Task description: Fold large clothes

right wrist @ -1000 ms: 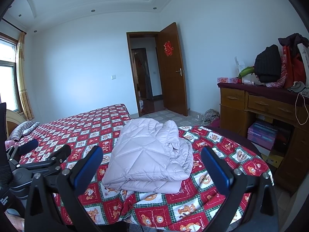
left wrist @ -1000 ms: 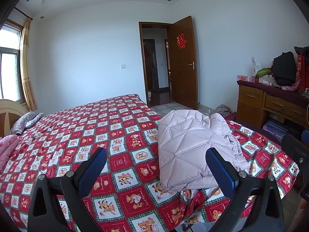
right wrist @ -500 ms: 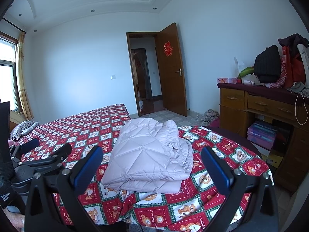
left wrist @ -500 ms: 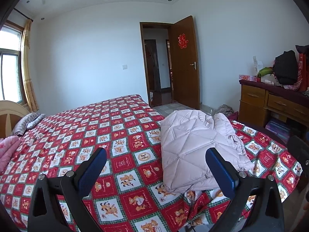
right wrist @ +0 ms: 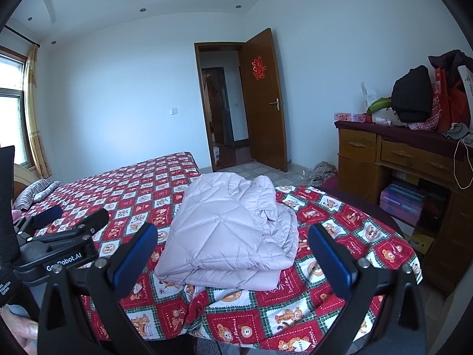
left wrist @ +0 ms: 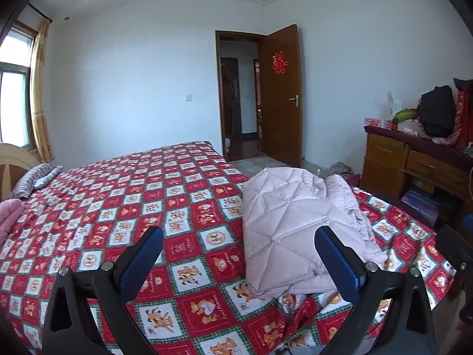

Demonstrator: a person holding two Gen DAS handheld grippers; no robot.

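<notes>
A pale lilac quilted jacket (left wrist: 298, 224) (right wrist: 233, 224) lies folded in a thick rectangle near the foot corner of the bed. My left gripper (left wrist: 238, 259) is open and held back from the bed's edge, the jacket off to its right, nothing between its blue pads. My right gripper (right wrist: 232, 256) is also open and empty, hovering just short of the jacket's near folded edge. The left gripper's black body (right wrist: 56, 248) shows at the lower left of the right wrist view, with a person's hand (right wrist: 17, 330) below it.
The bed carries a red, white and green bear-patterned cover (left wrist: 147, 201) (right wrist: 325, 293). A striped pillow (left wrist: 35, 177) and pink bedding (left wrist: 9, 213) lie at its head. A wooden dresser (right wrist: 399, 159) piled with clothes and bags stands on the right. An open wooden door (left wrist: 280, 94) is behind.
The left wrist view has shifted slightly, so the jacket and door sit a little further right in it. The right gripper and the jacket have stayed still. Both grippers remain open.
</notes>
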